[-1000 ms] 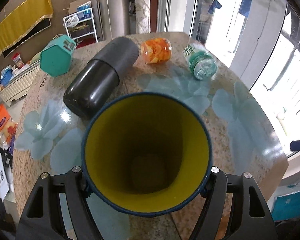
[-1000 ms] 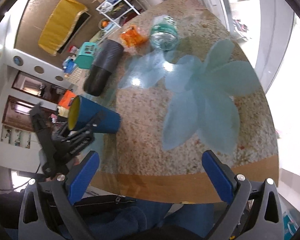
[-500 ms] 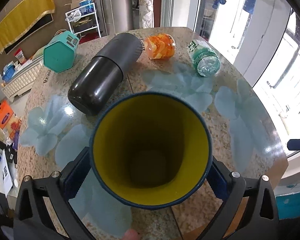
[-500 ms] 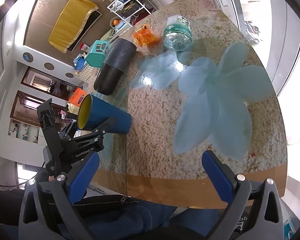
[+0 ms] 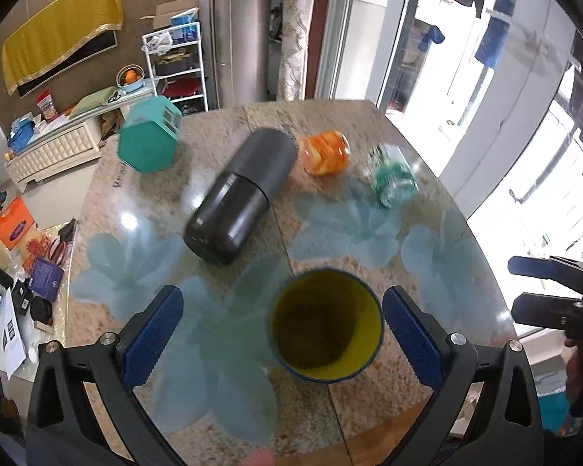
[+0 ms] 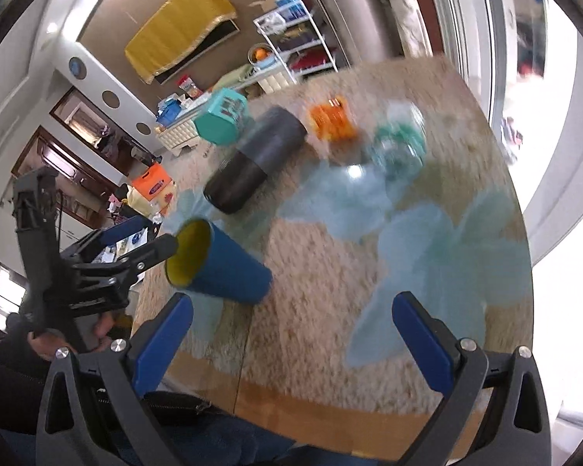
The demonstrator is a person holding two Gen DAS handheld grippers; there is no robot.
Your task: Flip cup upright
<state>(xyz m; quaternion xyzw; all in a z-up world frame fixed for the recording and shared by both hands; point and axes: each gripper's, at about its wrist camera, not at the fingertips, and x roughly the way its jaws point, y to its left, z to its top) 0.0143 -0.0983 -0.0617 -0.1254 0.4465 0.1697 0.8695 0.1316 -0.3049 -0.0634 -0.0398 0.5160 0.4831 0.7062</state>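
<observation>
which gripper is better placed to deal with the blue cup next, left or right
Left, probably. The cup already stands upright on the table, and the open left gripper has its fingers on either side of it without touching, so it can re-grip or back off. The right gripper is open and off to the side.

No lettering anywhere is sharp enough to be read.

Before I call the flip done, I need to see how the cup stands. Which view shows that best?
The right wrist view: it shows the cup from the side, blue wall, base on the table, yellow mouth toward the left hand-held gripper. The left wrist view looks into its mouth, hiding the wall and base.
</observation>
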